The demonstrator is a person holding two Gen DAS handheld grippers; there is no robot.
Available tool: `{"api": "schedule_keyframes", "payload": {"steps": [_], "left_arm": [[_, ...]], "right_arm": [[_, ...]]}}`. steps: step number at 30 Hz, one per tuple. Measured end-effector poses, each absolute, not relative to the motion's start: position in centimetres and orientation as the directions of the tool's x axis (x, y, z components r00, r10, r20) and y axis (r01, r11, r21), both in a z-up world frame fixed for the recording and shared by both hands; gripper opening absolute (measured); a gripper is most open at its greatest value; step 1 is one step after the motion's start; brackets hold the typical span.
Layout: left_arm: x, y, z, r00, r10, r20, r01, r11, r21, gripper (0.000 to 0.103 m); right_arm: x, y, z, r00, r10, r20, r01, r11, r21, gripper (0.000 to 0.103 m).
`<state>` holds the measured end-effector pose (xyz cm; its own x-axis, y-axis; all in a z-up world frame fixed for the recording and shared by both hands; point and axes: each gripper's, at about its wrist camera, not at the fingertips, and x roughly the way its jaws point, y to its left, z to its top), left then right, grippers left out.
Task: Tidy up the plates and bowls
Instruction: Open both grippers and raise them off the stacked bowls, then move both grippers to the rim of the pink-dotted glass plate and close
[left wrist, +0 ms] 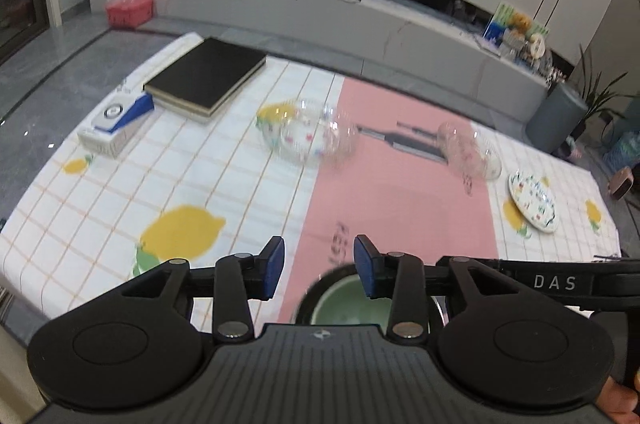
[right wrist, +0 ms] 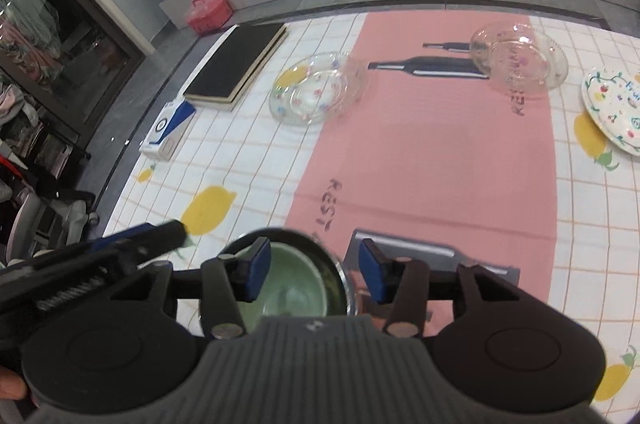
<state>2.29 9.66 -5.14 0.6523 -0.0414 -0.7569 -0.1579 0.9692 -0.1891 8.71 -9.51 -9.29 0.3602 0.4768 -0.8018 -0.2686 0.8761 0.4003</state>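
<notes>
A green bowl (left wrist: 344,302) with a dark rim sits on the pink mat (left wrist: 400,192) at the table's near edge. My left gripper (left wrist: 320,264) hovers above its left rim, open, nothing between the blue pads. My right gripper (right wrist: 314,268) stands open above the same bowl (right wrist: 296,288), whose right rim lies below the gap, untouched. A clear glass dish with coloured dots (left wrist: 310,134) (right wrist: 316,92) rests mid-table. A second glass dish (left wrist: 470,150) (right wrist: 520,58) sits at the mat's far right. A white flowered plate (left wrist: 532,202) (right wrist: 614,108) lies at the right.
A black book (left wrist: 206,76) and a blue-and-white box (left wrist: 114,124) lie at the far left of the lemon-print tablecloth (left wrist: 120,192). Beyond the table's far edge are grey floor and a long low cabinet (left wrist: 320,12). A red basket (left wrist: 130,7) stands on the floor.
</notes>
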Motion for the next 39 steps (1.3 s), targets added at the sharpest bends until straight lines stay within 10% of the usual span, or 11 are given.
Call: {"api": "schedule_keyframes", "payload": {"steps": [39], "left_arm": [[21.4,19.9,-17.4,0.621,-0.174,-0.765,-0.232,0.891,-0.39,0.044]], "right_arm": [[31.5,-4.4,-20.1,0.235,0.454,-0.859,-0.168,0.89,0.424,0.047]]}}
